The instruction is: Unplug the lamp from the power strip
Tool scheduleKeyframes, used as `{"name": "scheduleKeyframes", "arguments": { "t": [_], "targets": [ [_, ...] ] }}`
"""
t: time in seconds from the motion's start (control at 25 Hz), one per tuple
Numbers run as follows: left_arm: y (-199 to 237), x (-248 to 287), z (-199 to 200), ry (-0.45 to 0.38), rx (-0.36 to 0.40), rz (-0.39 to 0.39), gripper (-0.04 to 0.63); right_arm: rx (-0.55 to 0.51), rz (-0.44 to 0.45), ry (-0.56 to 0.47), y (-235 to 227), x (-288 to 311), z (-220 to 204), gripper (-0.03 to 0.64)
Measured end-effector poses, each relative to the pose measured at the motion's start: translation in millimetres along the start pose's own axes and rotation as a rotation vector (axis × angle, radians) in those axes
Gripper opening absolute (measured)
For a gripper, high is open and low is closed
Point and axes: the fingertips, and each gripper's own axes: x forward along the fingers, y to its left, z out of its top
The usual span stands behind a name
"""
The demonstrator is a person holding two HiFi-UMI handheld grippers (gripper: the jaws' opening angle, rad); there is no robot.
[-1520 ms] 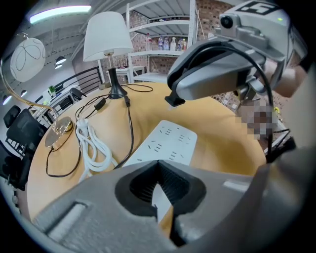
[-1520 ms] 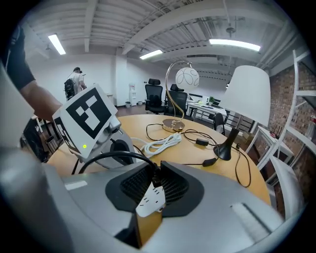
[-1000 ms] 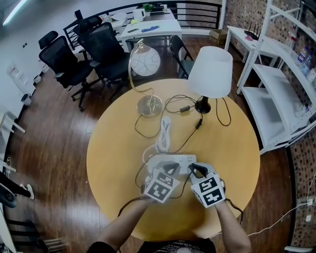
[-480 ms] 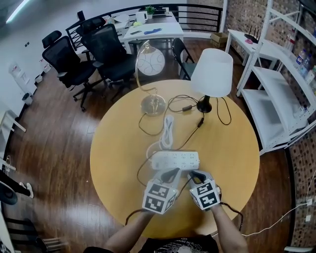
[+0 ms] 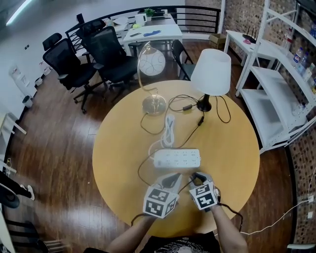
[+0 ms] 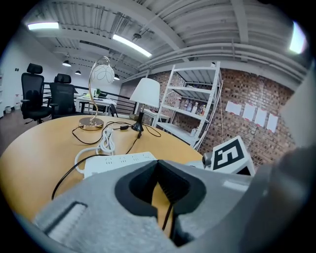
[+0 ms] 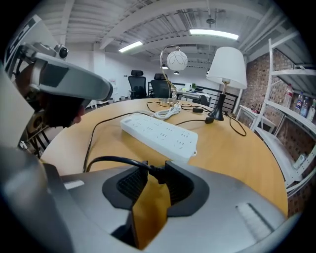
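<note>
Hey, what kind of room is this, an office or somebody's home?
Probably an open-plan office or lab: black swivel office chairs by a white desk, and white metal shelving against a brick wall.

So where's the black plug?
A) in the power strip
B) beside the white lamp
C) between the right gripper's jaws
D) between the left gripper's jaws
C: the black plug lies between the right gripper's jaws, which have just been opening, clear of the power strip.
</note>
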Motion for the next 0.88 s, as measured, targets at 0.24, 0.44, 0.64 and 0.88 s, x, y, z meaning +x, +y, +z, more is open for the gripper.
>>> {"name": "scheduleKeyframes", "arguments": {
  "t": [0.24, 0.44, 0.64, 0.88],
  "targets": [
    [-8.8, -3.6, -1.3, -0.013, -0.006, -0.002, 0.005, -0.014, -0.020, 0.007, 1.6, -14.8, -10.5, 0.123],
    [-25.0, -8.5, -5.7, -0.025, -0.006, 0.012, 0.005, -0.002, -0.033, -0.017, 3.5, -34.0, -22.0, 0.123],
    [-40.2, -18.3, -3.2, -0.074, 0.003, 0.074, 0.005, 0.030, -0.012, -0.110, 8.3, -63.5, -15.5, 0.123],
    [-65.8, -36.0, -8.3, -0.111, -0.007, 0.116, 0.005, 0.078, 0.010, -0.242, 19.5, -110.0, 3.0, 0.076]
  ]
}}
